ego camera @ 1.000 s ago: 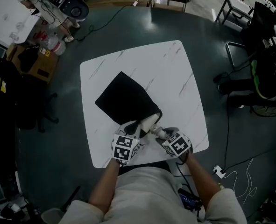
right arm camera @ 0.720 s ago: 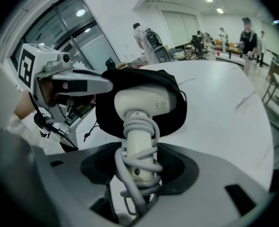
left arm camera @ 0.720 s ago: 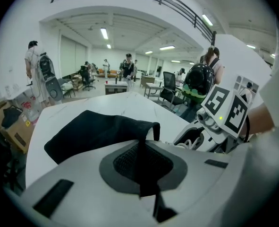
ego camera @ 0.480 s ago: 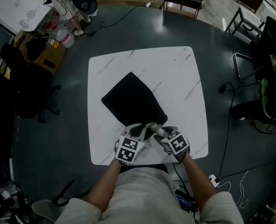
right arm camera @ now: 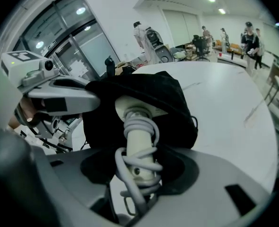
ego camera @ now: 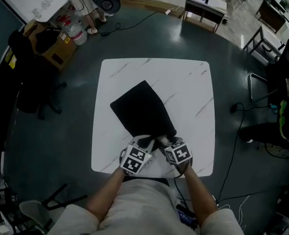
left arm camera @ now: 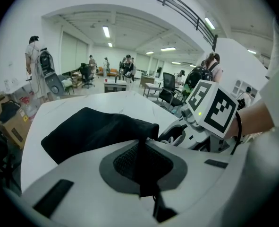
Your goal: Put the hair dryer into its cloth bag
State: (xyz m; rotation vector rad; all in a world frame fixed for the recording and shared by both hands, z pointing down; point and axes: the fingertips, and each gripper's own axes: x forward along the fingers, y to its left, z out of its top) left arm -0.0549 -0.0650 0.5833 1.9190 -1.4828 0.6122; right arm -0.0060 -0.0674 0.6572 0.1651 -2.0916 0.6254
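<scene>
Hair dryer [right arm camera: 138,126]: head end is sitting inside the mouth of the cloth bag [ego camera: 142,106], pale handle is sticking out toward the person w/ the cord [right arm camera: 130,162] wound round it. Only the handle shows; how deep the head is sitting can't be told.

R tongs [right arm camera: 139,167]: standing wide and gripping the handle across the cord wraps. L tongs [left arm camera: 141,148]: nearly closed, pinching a fold of the bag's rim and lifting the mouth edge. Both sets are working close together at the near edge of the white surface [ego camera: 183,82]; the rest of the bag is lying flat, pointing away and to the left.

Judgement: step in hand = feeding the dryer in, roughly halfway.

How to do it well:
- L side should be raising the rim and drawing it back toward the person, so the mouth is opening over the handle rather than bunching.
- R side should be driving along the bag's long axis, low to the surface, not down into the cloth.
- Grip is over loose cord loops. Risk: the loops slide and the handle twists. Firm squeeze, slow push.
- Cord tail near the handle end may snag on the rim; get it past before letting go.
- Release R only once the handle end is inside the rim.
</scene>
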